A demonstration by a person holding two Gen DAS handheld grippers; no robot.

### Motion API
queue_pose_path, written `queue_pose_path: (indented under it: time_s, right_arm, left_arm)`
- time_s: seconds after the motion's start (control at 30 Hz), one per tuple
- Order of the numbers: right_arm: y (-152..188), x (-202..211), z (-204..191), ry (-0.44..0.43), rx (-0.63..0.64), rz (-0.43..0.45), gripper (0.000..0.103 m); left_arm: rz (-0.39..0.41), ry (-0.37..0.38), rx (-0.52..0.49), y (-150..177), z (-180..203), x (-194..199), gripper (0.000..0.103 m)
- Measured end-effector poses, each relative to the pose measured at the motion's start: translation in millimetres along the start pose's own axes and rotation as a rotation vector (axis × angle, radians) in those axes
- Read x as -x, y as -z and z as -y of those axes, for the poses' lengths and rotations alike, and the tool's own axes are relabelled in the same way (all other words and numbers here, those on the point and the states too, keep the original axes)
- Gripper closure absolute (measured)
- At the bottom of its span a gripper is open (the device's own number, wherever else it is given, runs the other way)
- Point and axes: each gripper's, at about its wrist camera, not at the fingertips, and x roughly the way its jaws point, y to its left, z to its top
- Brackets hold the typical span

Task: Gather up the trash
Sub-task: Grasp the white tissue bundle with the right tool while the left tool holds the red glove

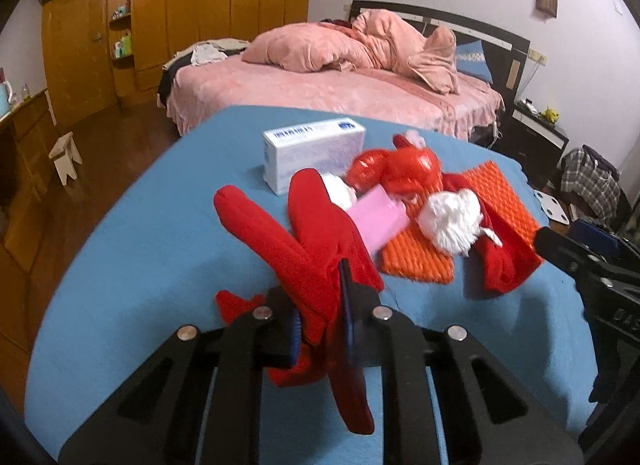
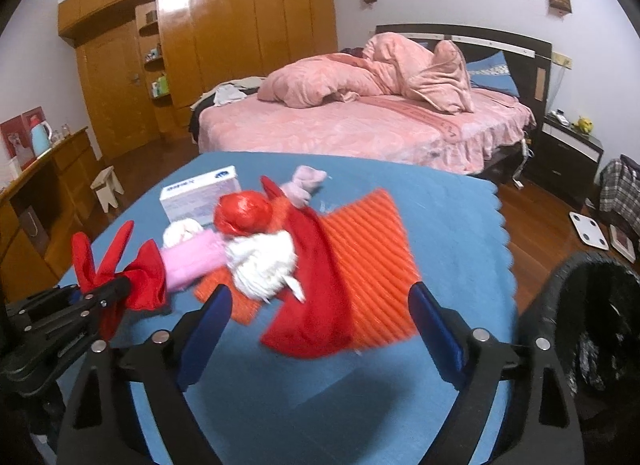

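My left claw (image 1: 320, 329) is clenched on a red cloth (image 1: 304, 241) near the tabletop's (image 1: 140, 265) front edge. My right claw (image 2: 320, 329) is spread wide, holding nothing. The cloth touches the pink packet (image 1: 376, 221), so lifting it may drag that off, missing the black bin (image 2: 592, 329)

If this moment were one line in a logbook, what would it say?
left gripper: shut on red cloth piece | right gripper: open, empty | white crumpled tissue wad: on table | black bin: right of table
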Motion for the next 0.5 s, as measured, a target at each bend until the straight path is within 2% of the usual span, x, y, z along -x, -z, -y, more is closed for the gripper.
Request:
queue_pose_path:
  time_s: [0.27,0.5]
  right_arm:
    - [-12.7,-32.3,-23.3,-0.041,0.018,-0.032,0.022]
    - [-14.2,-56.3,-33.2,-0.022,0.037,-0.066,0.022]
  left_arm:
    - [0.013,-0.015,0.018,-4.9,-13.7,-2.4,0.088]
    - [0.012,-0.019,0.037,-8.6,-19.2,-5.8,0.088]
